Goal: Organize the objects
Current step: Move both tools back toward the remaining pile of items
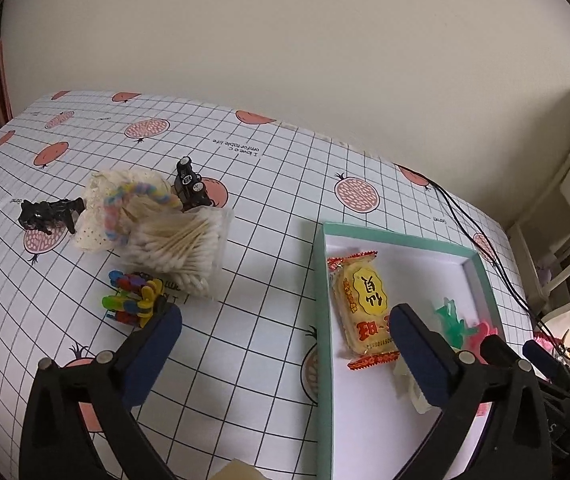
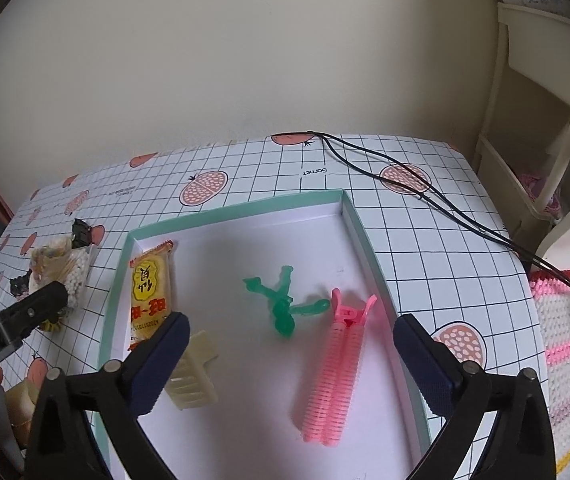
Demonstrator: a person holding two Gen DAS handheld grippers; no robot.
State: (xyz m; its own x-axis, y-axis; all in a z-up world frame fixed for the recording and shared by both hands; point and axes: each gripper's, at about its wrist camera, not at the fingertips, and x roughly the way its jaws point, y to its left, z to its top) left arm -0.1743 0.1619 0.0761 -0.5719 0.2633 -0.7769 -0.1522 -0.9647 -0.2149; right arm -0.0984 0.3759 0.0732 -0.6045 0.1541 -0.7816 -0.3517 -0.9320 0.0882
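A: What takes up most of the scene?
B: The table's gridded cloth with pomegranate prints (image 1: 269, 208), and on it a shallow box with a mint-green rim (image 2: 359, 224) and a white floor. Two black cables (image 2: 437, 196) run across the cloth behind the box's right corner.

A: And the grippers?
B: The left gripper (image 1: 285, 344) hangs above the cloth and the box's left wall, its blue-padded fingers (image 1: 153, 356) spread wide with nothing between them. The right gripper (image 2: 291, 360) hangs over the box floor, likewise spread wide and empty.

A: What lies inside the box?
B: A pink ribbed hair clip (image 2: 337, 376) near the right wall, a yellow snack packet (image 2: 149, 292) along the left wall, a cream claw clip (image 2: 193, 376) just beside the packet's near end, and a green clip (image 2: 281, 304) in the middle, close to the pink one's head.

A: Outside it?
B: To the left, a clear tub of cotton swabs (image 1: 181, 244) with a lacy scrunchie (image 1: 113, 208) leaning against it, a black clip (image 1: 191, 186) behind, another black clip (image 1: 47, 214) further left, and a cluster of small coloured clips (image 1: 135, 298) in front, near the left fingertip.
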